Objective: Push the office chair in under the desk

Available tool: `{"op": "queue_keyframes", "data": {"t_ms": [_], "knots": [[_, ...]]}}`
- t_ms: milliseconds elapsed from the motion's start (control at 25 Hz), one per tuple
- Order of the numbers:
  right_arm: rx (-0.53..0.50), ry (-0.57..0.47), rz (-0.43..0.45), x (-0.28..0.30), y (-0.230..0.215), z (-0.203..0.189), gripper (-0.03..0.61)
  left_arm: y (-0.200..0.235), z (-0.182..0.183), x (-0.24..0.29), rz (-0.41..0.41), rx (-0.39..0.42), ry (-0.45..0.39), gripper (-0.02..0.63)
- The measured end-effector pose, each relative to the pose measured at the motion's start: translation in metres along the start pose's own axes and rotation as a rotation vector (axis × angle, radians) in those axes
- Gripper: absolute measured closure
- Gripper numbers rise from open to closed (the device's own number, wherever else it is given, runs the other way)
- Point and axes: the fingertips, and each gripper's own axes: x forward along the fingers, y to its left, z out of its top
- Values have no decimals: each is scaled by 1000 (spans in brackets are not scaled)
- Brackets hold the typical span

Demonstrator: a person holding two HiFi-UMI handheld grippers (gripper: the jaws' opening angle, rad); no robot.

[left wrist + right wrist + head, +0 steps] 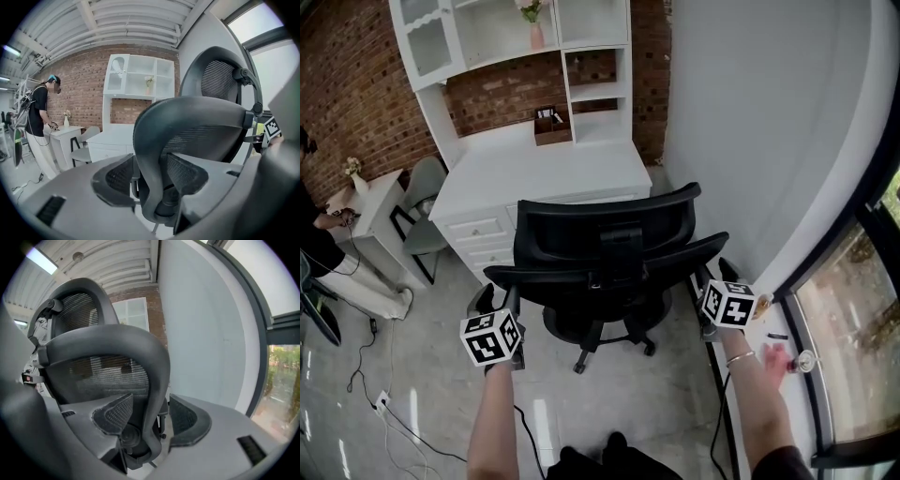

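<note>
A black mesh office chair stands on the pale floor just on the near side of a white desk, its backrest turned toward the person working the two hand-held tools. The backrest hides the desk's near edge, so it cannot be told how far the seat reaches under it.

The left gripper is at the left end of the backrest. Its jaws are held well apart by the thick frame edge, which runs between the pads and fills the space there. The right gripper mirrors it at the right end, jaws closed about the frame edge on that side, pads close on either flank.

The desk's drawers show to the left of the chair. A brown wooden box sits on the desktop, far behind the chair, against a brick wall. At far left a person stands beside a small white side table with a grey chair next to it. A window runs along the right.
</note>
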Motion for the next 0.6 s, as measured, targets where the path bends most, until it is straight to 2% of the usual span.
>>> {"op": "queue_keyframes", "data": {"t_ms": [120,320,440,600], "knots": [[-2,25,31,-21,16,-26,349,-10,-17,-18,-31,21,15,405],[-34,58,169,-66,79,-64,383,-41,-56,-45,-107,36,69,405],[-42,64,232,-94,116,-80,423,-68,-74,-63,-172,42,83,409],[-70,21,278,-134,149,-84,499,-92,-85,-93,-229,45,63,452]]}}
